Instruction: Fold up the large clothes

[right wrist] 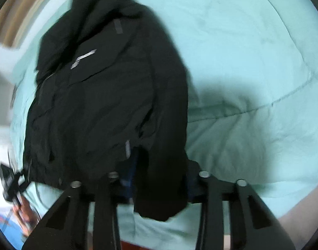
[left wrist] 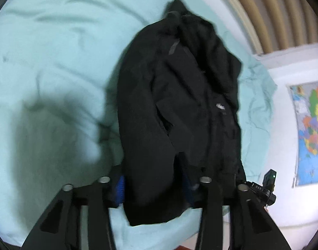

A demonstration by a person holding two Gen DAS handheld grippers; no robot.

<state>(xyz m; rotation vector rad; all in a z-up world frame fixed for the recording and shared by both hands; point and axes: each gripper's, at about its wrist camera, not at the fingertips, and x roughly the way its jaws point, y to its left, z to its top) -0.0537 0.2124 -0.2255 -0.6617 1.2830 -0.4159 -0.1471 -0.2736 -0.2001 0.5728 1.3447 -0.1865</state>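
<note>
Left wrist view: a black jacket (left wrist: 179, 104) lies on a bed (left wrist: 44, 62) covered in pale green bedding, collar end far from the camera, hem end near it.
Jacket shape, left view: narrowed to a long band; both sides look turned in over the middle, with a flap edge crossing the front.
Left gripper (left wrist: 154, 189): its fingers sit either side of the near hem corner, blue pads touching the cloth; I judge them pinching the jacket, though blur leaves some doubt.
Backdrop, left view: a slatted headboard (left wrist: 263, 10) beyond the bed and a map (left wrist: 311, 133) on the wall at right.
Other tool, left view: part of the right gripper's body shows at the jacket's lower right corner.

Right wrist view: the same jacket (right wrist: 100, 95) fills the left half, on the bed (right wrist: 252, 52); the picture is smeared.
Right gripper (right wrist: 159, 187): fingers narrowed around a hanging fold of hem that droops between them; pinching the jacket, as I read it.
Person's hand (right wrist: 25, 212): at lower left, holding the left tool.

Done, as judged: sides and sleeves folded inward.
Left, as judged: bringing the hem up towards the collar, then smoothing and squaring the bundle.
</note>
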